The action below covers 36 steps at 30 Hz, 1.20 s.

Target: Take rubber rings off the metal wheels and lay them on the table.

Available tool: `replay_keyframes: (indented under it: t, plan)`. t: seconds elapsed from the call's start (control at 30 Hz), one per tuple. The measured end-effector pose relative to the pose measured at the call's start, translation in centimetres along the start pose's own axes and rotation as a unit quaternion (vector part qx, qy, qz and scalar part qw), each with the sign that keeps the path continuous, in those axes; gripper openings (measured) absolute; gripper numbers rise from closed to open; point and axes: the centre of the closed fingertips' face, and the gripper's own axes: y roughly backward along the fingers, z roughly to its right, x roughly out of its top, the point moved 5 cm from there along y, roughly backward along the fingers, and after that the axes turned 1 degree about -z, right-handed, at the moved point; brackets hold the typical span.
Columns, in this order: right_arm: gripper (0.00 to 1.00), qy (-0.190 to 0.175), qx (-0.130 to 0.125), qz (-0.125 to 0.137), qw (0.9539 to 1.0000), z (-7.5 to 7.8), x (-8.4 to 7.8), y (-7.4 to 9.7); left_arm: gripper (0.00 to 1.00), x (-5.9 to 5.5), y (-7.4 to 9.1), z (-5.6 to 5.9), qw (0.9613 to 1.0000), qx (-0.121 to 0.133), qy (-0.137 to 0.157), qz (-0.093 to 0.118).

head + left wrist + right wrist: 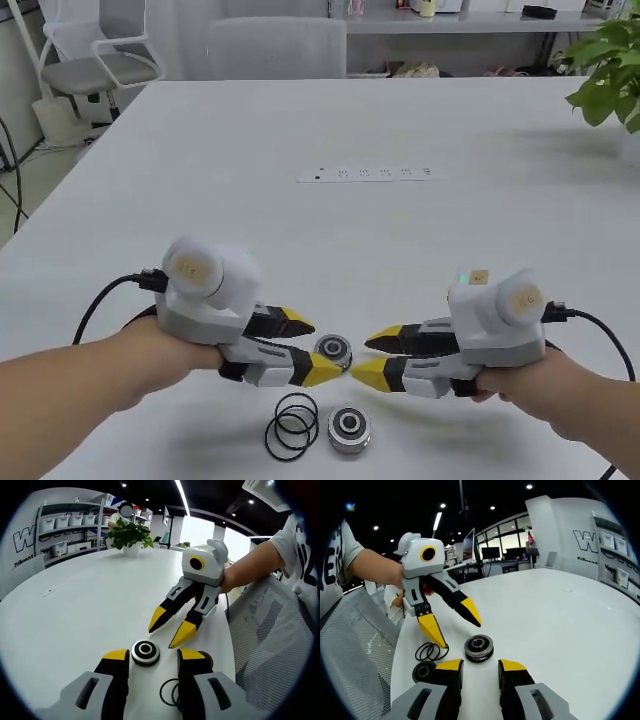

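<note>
A small metal wheel with a dark centre lies flat on the white table, between the tips of both grippers. My left gripper comes at it from the left, my right gripper from the right; both are open and hold nothing. The wheel sits just ahead of the left gripper, facing the right gripper. In the right gripper view the wheel lies before the right gripper, with the left gripper opposite. A second wheel and loose black rubber rings lie nearer me.
A flush socket strip is set in the table's middle. A potted plant stands at the far right edge. Chairs stand beyond the far edge. Cables trail from both grippers.
</note>
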Motion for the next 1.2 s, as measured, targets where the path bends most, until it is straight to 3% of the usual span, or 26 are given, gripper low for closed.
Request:
replay_keyframes:
  t: [0.47, 0.83, 1.2]
  plan:
    - [0.26, 0.000, 0.001, 0.001, 1.0000, -0.1, -0.1, 0.0, 0.23, -0.3, -1.2, -0.3, 0.9997, 0.000, -0.008, -0.022]
    - [0.26, -0.002, 0.000, 0.002, 1.0000, 0.0, -0.1, 0.0, 0.15, -0.1, -1.6, -0.5, 0.9995, 0.008, -0.013, -0.027]
    - [0.26, 0.000, 0.001, 0.000, 1.0000, 0.0, -0.2, -0.2, 0.11, -0.2, -1.8, -0.4, 0.9977, 0.023, -0.053, -0.036]
